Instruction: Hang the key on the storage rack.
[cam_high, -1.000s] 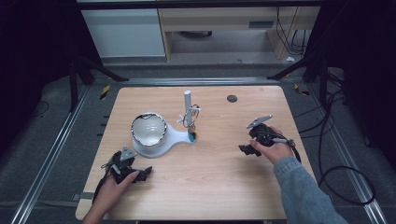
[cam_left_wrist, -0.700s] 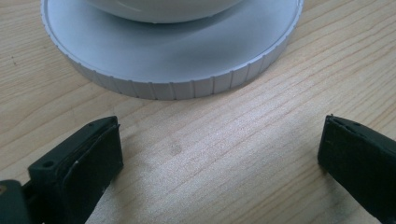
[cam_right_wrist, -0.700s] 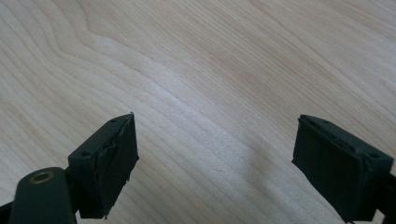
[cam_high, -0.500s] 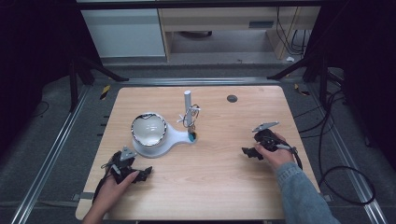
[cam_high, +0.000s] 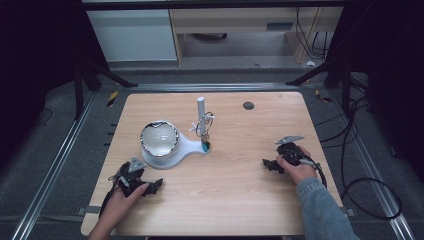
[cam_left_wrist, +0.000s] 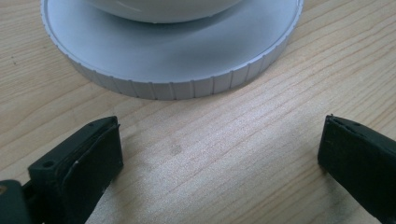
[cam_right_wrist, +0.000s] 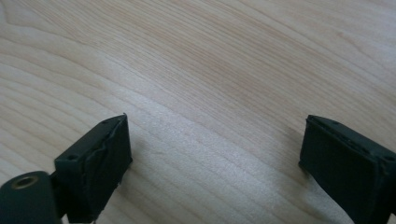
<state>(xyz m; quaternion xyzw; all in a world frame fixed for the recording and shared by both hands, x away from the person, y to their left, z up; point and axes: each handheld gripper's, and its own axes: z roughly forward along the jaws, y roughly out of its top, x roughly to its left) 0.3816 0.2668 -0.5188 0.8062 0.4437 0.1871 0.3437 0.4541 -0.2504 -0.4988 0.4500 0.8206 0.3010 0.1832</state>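
Wooden desk (cam_high: 240, 200) under dark surroundings, with a white round-based stand (cam_high: 165, 150) carrying a bowl-shaped lens top and a short white post (cam_high: 201, 107) with a wire clip behind it. I judge the work not started: nothing is picked up and the stand sits untouched. My left tool (cam_high: 145, 186) rests low on the desk, released, jaws spread wide, the stand's ribbed base rim (cam_left_wrist: 177, 84) just ahead of its tips. My right tool (cam_high: 270, 165) lies well apart to the stand's far side, also released, jaws wide over bare wood (cam_right_wrist: 210, 93), hand gripping it flat. Reach and grasp remain.
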